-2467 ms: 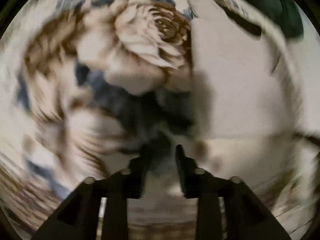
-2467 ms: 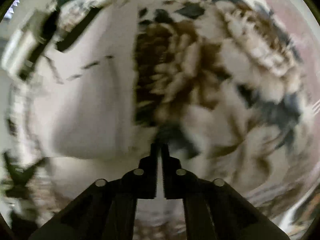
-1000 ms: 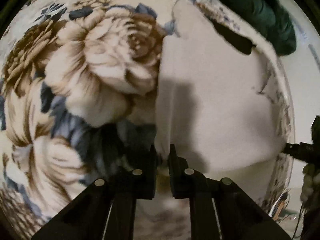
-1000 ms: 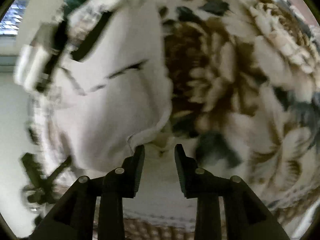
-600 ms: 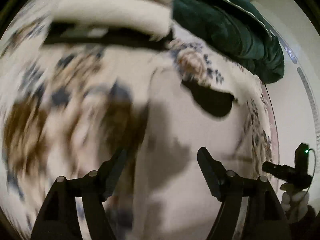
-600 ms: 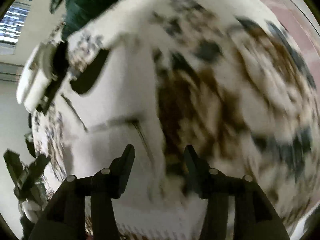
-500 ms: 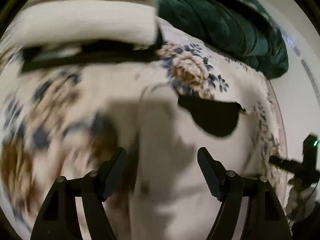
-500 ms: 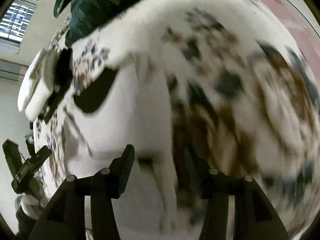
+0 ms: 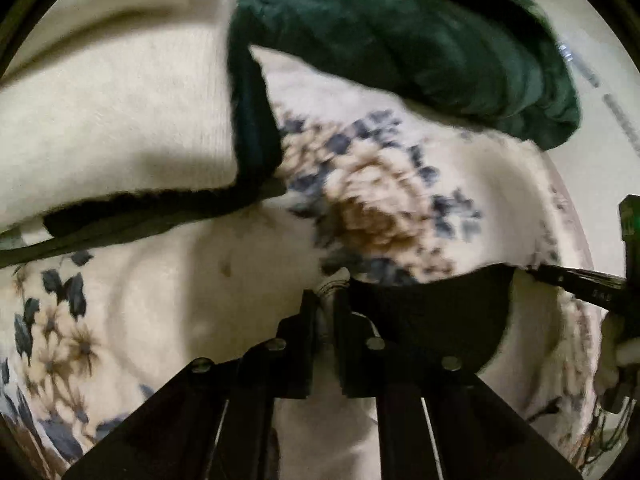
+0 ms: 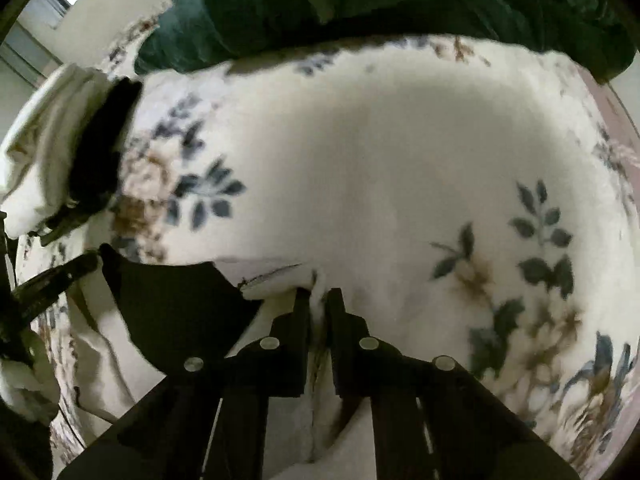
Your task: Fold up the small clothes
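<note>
A small cream garment [image 9: 328, 432] with a black neck opening [image 9: 432, 312] lies on a floral blanket [image 9: 380, 200]. My left gripper [image 9: 327, 300] is shut on the garment's top edge just left of the neck opening. My right gripper [image 10: 319, 296] is shut on the garment's [image 10: 332, 432] top edge just right of the neck opening [image 10: 172, 304]. The other gripper shows at each view's edge, in the left wrist view [image 9: 576, 280] and in the right wrist view [image 10: 56, 276].
A stack of folded cream clothes [image 9: 120, 120] with a dark layer under it lies far left, also in the right wrist view [image 10: 48, 152]. A dark green quilt [image 9: 400, 28] is bunched along the far edge of the floral blanket [image 10: 400, 160].
Both grippers let go of the garment's lower part, opened, moved up to its neck end, and have now shut on the top edge either side of the neck opening.
</note>
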The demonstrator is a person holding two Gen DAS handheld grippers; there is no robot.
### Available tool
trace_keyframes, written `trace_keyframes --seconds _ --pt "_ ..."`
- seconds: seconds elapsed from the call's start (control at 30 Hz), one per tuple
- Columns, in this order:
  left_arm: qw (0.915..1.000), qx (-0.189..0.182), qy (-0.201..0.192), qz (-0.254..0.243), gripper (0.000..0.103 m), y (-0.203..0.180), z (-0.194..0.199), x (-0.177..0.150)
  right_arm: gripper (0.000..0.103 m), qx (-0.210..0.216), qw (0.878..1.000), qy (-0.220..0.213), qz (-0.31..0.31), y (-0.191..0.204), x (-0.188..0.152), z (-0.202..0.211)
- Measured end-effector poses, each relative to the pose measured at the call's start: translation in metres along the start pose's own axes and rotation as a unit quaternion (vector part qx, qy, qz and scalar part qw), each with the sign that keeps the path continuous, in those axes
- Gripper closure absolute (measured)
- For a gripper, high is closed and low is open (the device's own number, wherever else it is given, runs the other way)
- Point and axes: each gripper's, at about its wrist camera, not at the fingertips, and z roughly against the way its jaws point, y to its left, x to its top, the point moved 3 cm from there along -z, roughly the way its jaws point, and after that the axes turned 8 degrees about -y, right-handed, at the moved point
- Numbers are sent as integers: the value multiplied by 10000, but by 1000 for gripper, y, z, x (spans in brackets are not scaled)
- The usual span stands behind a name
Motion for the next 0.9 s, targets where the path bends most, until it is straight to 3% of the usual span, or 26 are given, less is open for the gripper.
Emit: trace_keyframes --seconds 0.17,0.27,0.37,0.5,0.63,0.73,0.77,0.8,0.87,0.9 --pt "9985 -257 -468 115 97 -10 63 6 95 235 9987 -432 -153 10 -12 59" --pt "9960 -457 -715 296 97 -21 117 -9 95 379 9962 -730 -289 15 -36 111" --pt "9955 -383 -744 442 97 -28 158 -45 95 471 9934 -874 -571 12 -78 156" --pt "9917 -329 -459 1157 97 -20 187 -122 95 646 9887 -963 -949 8 -154 194" --pt "9901 -211 -29 1386 93 -12 182 -180 95 637 9896 -675 -1095 2 -222 192" --pt "9870 -29 399 1554 91 2 175 -215 94 505 9934 -25 -1029 -5 -262 167" --pt "9845 3 498 1680 88 8 174 -223 84 459 9938 175 -994 -8 -270 160" --pt "9803 14 525 1905 81 16 180 -229 66 365 9942 332 -951 -11 -276 155" --pt "9747 2 422 2193 68 24 191 -230 55 153 9919 765 -999 -20 -289 147" --pt "9718 -37 344 2330 57 27 196 -226 55 138 9905 840 -1079 -24 -292 148"
